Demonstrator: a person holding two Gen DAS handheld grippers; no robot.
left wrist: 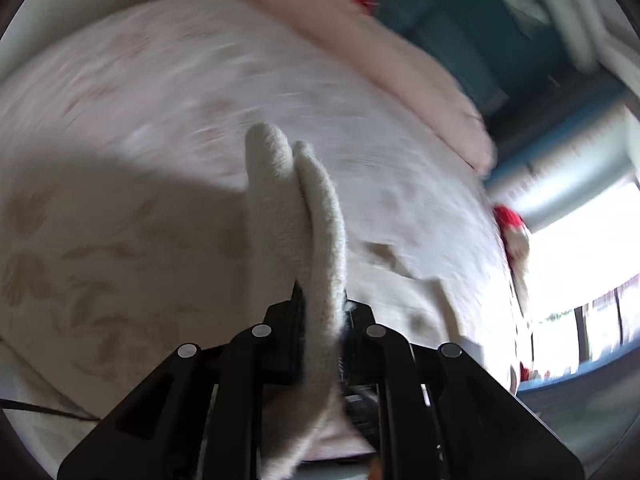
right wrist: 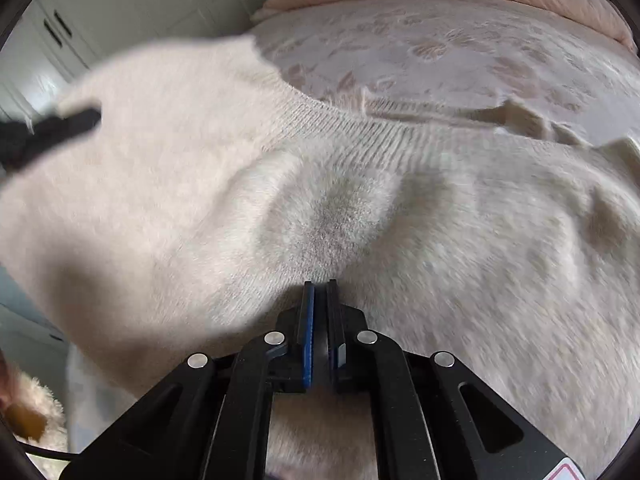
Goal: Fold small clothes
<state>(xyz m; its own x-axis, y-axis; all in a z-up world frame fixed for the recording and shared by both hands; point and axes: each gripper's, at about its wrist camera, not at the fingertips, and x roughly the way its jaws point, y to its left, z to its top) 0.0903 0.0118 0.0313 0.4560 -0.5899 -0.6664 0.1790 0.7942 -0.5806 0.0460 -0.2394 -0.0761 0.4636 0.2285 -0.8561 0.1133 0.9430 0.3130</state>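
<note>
Left wrist view: my left hand-held gripper (left wrist: 322, 316) clamped on cream sweater (left wrist: 296, 216) fold above bed (left wrist: 120, 140). Right hand-held gripper (right wrist: 320, 286) pinches sweater too. Move both together, keep edge taut.

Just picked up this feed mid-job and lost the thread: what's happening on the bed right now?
A person is working a fuzzy cream knit sweater with two handheld claws over a bed with a pale floral bedspread. The left claw is shut on a folded edge of the sweater, which stands up between its fingers. The right claw is shut at the sweater's surface; whether it pinches fabric is unclear. The sweater is bunched and partly lifted, not yet folded flat. A peach quilt lies along the bed's far edge.
</note>
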